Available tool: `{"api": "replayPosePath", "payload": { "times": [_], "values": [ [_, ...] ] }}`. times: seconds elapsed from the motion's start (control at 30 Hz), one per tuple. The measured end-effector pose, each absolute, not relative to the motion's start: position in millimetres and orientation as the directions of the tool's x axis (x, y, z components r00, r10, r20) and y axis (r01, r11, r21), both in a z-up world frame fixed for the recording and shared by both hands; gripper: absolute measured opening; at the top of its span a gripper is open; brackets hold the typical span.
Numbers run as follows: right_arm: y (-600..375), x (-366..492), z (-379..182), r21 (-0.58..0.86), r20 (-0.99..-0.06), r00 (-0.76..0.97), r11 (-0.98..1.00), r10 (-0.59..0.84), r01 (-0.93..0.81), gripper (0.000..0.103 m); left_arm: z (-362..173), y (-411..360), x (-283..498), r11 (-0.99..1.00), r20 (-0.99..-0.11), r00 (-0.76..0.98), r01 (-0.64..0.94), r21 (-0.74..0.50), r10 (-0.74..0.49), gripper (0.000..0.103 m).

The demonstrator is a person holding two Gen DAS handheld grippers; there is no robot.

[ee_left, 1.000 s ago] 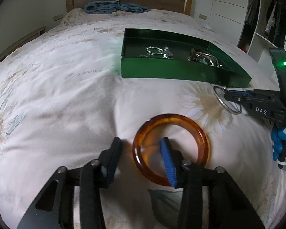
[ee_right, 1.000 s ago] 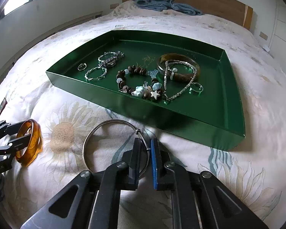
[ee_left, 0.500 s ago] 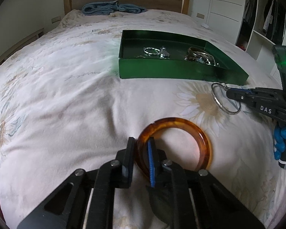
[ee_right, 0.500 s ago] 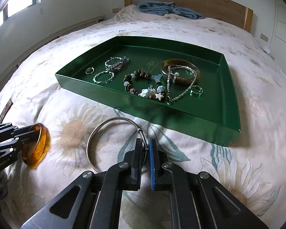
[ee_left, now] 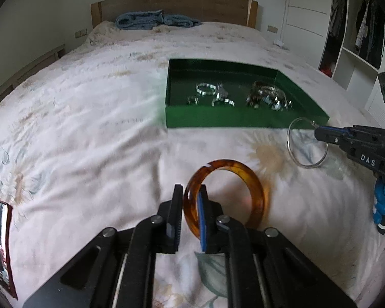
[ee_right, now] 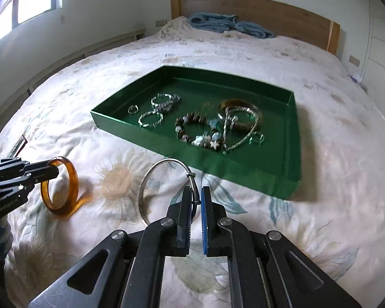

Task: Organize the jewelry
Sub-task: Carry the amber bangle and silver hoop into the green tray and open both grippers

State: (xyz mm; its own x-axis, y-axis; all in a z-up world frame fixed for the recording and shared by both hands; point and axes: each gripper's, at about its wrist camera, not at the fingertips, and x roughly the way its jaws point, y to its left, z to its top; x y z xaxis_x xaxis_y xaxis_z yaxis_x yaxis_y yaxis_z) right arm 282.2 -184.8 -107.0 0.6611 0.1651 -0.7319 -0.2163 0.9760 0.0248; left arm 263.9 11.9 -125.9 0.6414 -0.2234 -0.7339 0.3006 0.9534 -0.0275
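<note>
Both bangles have lifted off the bed: left gripper (ee_left: 190, 214) clamps the amber bangle (ee_left: 246, 177), right gripper (ee_right: 196, 209) pinches the silver bangle (ee_right: 151, 177), probably tray (ee_right: 243, 172)-bound.

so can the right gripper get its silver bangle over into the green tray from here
Probably yes. The right gripper, shut on the silver bangle, faces the green tray, whose near wall looks low, with only bare bedspread between them.
</note>
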Motion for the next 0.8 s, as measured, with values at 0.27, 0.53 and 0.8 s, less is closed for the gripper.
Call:
{"api": "replayPosePath", "payload": {
  "times": [0.27, 0.53, 0.8],
  "values": [
    [-196, 283, -76, 0.011, -0.679, 0.719, 0.980, 0.152, -0.197, 0.007, -91, 5, 276, 0.956, -0.686, 0.684, 0.289, -0.058, -0.249, 0.010],
    [-212, 323, -46, 0.033, -0.594, 0.796, 0.992, 0.116, -0.120, 0.007, -57, -15, 338, 0.965, -0.638, 0.728, 0.244, -0.100, -0.250, 0.010],
    [-216, 373, -60, 0.077, -0.593, 0.798, 0.994, 0.106, -0.075, 0.007, -78, -42, 394, 0.970, -0.675, 0.702, 0.226, -0.091, -0.227, 0.010]
  ]
}}
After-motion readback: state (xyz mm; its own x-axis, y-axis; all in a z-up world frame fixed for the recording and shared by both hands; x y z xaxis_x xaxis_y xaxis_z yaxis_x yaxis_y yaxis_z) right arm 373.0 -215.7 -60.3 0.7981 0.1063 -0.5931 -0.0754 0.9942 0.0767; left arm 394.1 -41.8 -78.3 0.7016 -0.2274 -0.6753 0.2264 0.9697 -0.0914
